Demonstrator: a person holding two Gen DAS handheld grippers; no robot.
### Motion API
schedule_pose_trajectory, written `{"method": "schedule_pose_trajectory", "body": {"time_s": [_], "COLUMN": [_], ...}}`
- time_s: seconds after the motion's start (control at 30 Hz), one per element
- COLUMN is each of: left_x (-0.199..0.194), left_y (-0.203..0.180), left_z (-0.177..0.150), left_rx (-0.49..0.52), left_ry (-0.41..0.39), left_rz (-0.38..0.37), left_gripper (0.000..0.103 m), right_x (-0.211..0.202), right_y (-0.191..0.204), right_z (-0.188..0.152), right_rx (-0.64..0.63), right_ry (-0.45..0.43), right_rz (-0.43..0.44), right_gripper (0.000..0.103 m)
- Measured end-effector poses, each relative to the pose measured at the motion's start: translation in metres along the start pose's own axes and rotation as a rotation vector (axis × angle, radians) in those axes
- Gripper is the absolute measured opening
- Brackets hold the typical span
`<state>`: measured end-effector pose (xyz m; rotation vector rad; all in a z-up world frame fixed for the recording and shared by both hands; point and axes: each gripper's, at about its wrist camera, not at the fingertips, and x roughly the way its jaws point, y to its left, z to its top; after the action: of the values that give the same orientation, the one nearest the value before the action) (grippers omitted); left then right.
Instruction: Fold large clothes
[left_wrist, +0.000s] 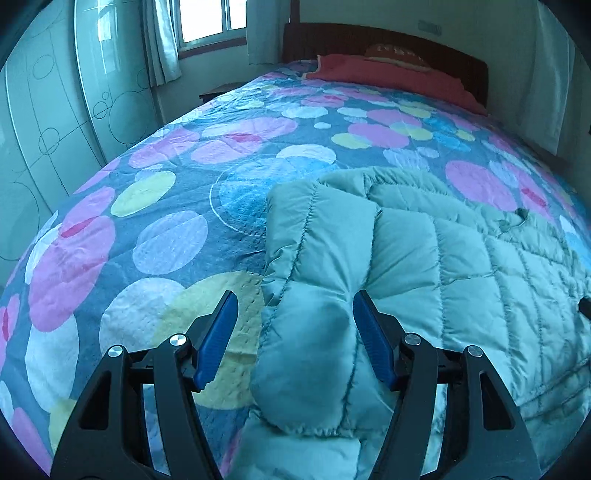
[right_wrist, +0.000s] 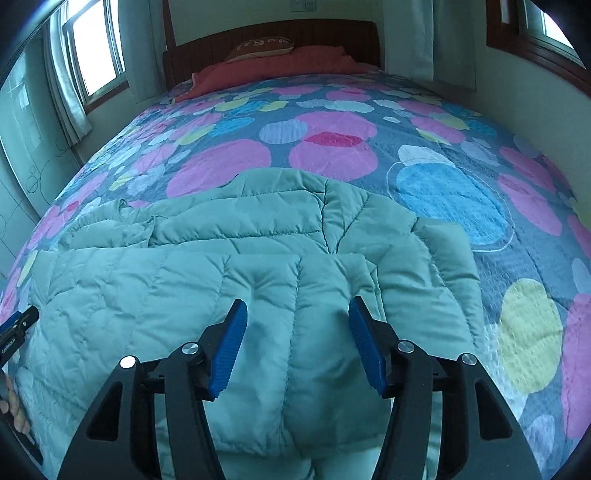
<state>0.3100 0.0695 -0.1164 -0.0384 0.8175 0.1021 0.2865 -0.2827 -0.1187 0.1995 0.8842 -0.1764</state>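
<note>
Puffy green jacket (right_wrist: 221, 295) lying near foot of bed (right_wrist: 332, 147), partly folded. Left gripper (left_wrist: 291, 332) and right gripper (right_wrist: 297, 339) hovering over it – both gaping, gripping nothing. Next I'm guessing – 2 fresh pinches on near edge.

Left tongs (left_wrist: 291, 332): matte black plastic linkage arms with triangular cut-outs, round silver pivot screws, ribbed blue pads (left_wrist: 218, 339). Right tongs (right_wrist: 297, 341): same build (blue pads (right_wrist: 229, 347) equally ribbed). White lettering on the left tongs' black body, illegible.
</note>
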Motion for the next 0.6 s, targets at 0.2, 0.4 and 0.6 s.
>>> {"method": "schedule_pose_trajectory", "body": {"time_s": [0.2,0.4,0.6], "left_x": [0.006,0.007,0.003], "left_y": [-0.009,-0.002,0.006], "left_z": [-0.016,-0.028,-0.034], "left_rx": [0.038,0.048,-0.006], "left_ry": [0.068,0.090,0.086], "left_rz": [-0.016,-0.024,-0.045], "left_gripper": [0.065,0.066,0.068], "right_x": [0.003,0.002,-0.012], "right_y": [0.003,0.004,-0.002], "right_z": [-0.017,-0.038,-0.039], "right_rx": [-0.018,-0.057,-0.018], "right_ry": [0.039,0.042,0.024], "right_rz": [-0.020,-0.054,-0.022], "right_gripper": [0.058,0.062,0.063]}}
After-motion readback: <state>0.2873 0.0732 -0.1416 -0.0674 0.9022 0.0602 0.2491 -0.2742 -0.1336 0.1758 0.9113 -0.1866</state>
